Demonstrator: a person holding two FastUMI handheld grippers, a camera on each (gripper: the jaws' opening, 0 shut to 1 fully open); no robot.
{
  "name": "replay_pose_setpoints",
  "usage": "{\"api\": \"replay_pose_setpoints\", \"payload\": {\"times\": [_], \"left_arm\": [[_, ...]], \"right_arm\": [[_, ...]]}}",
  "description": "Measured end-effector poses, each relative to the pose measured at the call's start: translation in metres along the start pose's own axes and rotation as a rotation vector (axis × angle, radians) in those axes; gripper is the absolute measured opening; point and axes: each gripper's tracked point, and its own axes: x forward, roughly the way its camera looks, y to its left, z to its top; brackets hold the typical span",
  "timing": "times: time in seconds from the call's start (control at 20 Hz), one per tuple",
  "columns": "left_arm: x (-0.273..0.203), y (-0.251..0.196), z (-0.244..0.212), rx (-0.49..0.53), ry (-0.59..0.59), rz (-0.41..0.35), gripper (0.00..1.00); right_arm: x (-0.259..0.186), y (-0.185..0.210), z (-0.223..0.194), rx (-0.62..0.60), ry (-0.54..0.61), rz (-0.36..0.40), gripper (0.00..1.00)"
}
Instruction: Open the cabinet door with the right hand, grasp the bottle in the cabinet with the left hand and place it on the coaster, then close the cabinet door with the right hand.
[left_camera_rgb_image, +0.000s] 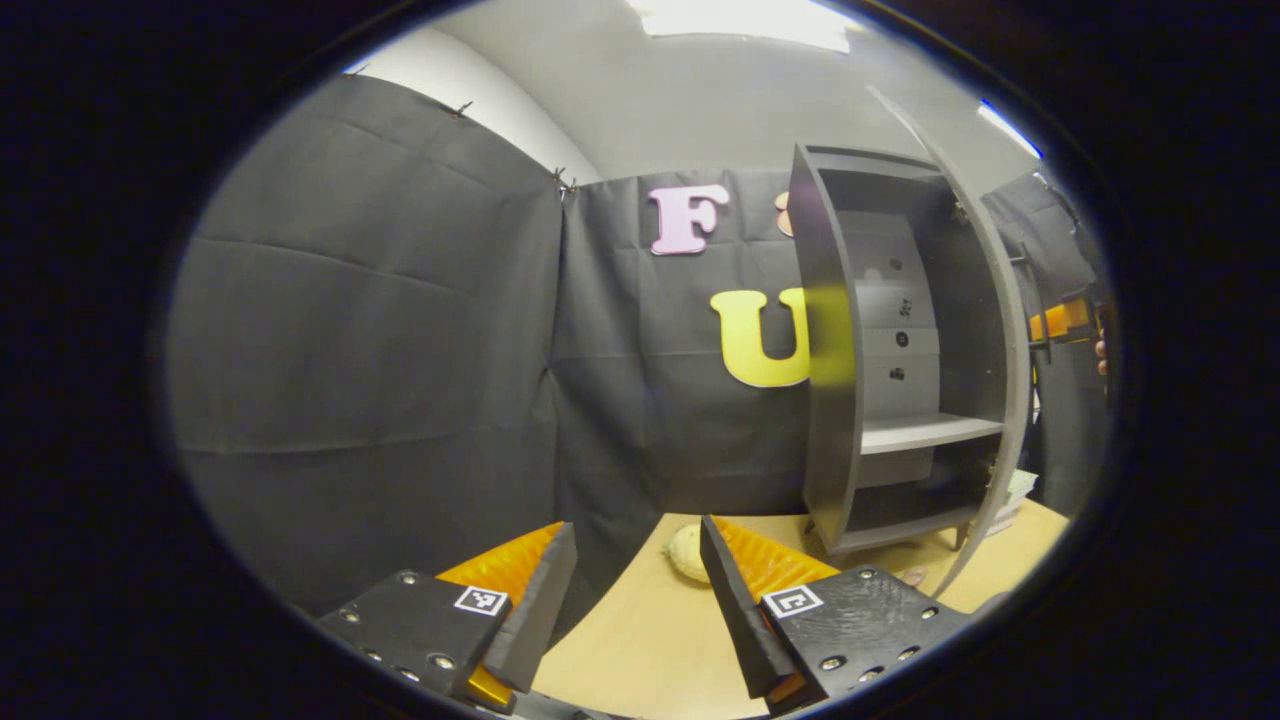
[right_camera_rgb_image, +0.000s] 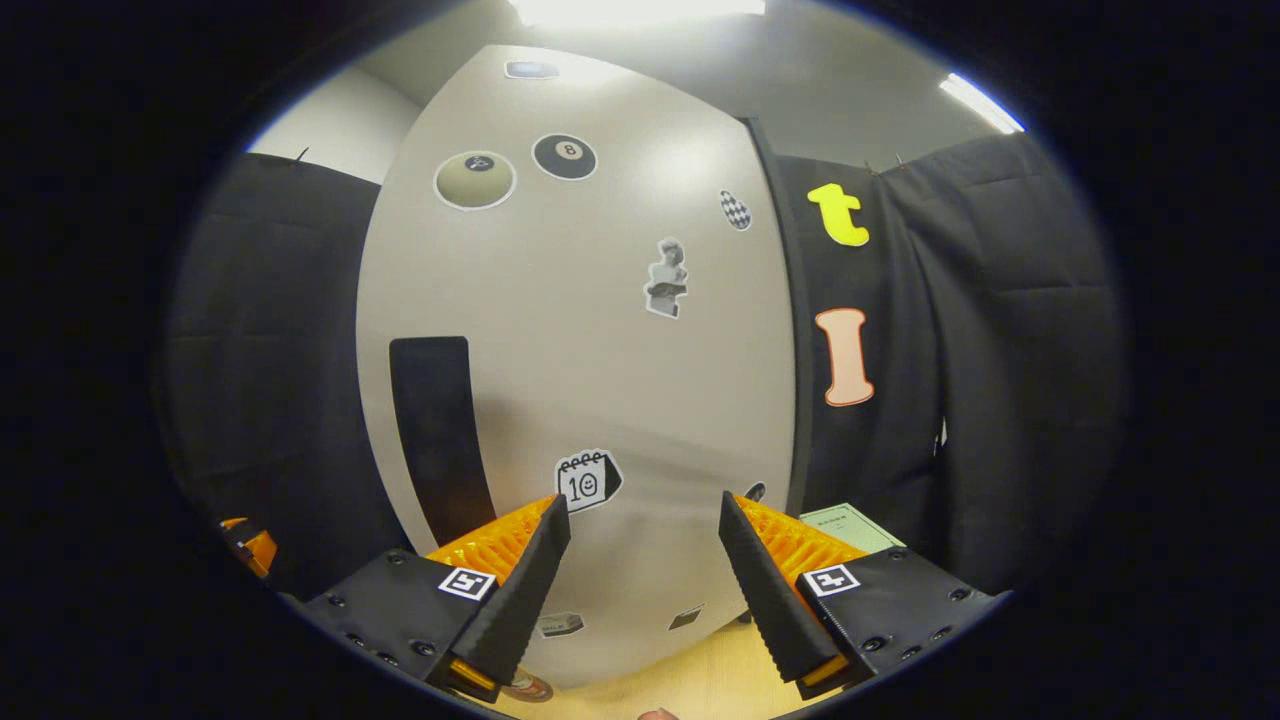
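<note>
Tabletop (left_camera_rgb_image: 640, 640) beside cloth-walled booth, cabinet (left_camera_rgb_image: 900, 350)

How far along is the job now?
Done: the cabinet door stands open. In hand: nothing; left tongs and right tongs are open, empty. The shelf is bare; whether the bottle reached the coaster I cannot tell. Left: closing the door, at least.
</note>
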Motion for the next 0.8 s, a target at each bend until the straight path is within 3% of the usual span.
{"api": "replay_pose_setpoints", "payload": {"times": [0.15, 0.6, 0.65, 0.7, 0.8], "left_arm": [[-0.007, 0.02, -0.002, 0.002, 0.001, 0.03, 0.8], [-0.023, 0.057, 0.0, 0.011, 0.007, 0.097, 0.8], [-0.023, 0.057, 0.002, 0.011, 0.005, 0.097, 0.8], [-0.023, 0.054, 0.003, 0.008, 0.004, 0.091, 0.75], [-0.025, 0.045, 0.004, 0.008, 0.006, 0.075, 0.75]], "right_arm": [[0.007, 0.004, 0.0, -0.032, -0.005, 0.022, 0.96], [0.027, 0.007, 0.004, -0.026, -0.023, 0.021, 0.96], [0.026, 0.007, 0.005, -0.023, -0.027, 0.022, 0.89], [0.026, 0.007, 0.006, -0.026, -0.031, 0.022, 0.96], [0.023, 0.007, 0.004, -0.024, -0.034, 0.022, 0.96]]}}
